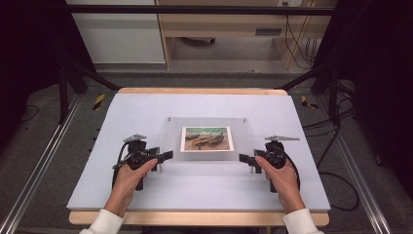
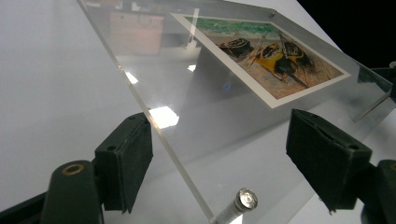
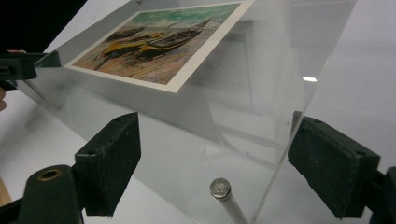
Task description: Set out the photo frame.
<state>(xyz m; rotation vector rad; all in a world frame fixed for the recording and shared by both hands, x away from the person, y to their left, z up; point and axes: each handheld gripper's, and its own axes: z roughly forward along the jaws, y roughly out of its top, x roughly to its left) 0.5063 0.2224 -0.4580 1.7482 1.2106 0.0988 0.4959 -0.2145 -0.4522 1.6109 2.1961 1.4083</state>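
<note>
As your two forearms in white sleeves come in over the near wooden edge of the table (image 1: 195,218), each hand holds its gripper low over the pale lavender-grey mat (image 1: 204,190) that covers the tabletop. Your left gripper (image 1: 165,157) points right toward the near left corner of the clear, rectangular acrylic frame (image 1: 207,157), and your right gripper (image 1: 245,159) points left toward its near right corner. The frame lies flat at the middle of the mat, between the two grippers.

In the left gripper view the black jaws stand apart with the frame's corner edge running between them, and the left pad (image 2: 125,161) sits just beside the edge; you are not clamping it. A small silver standoff screw (image 2: 246,199) sits at that corner, between the jaws. In the right gripper view the jaws are likewise spread on either side of the other corner, with a second silver standoff screw (image 3: 220,187) between them and nothing gripped.

Inside the frame lies a white-bordered print of painted boats on a beach (image 1: 207,138). Two more small screws mark the far corners.

Beyond the table's far edge you have grey floor, a light wooden cabinet (image 1: 219,29) and black cables (image 1: 299,44); dark rig struts flank both sides.
</note>
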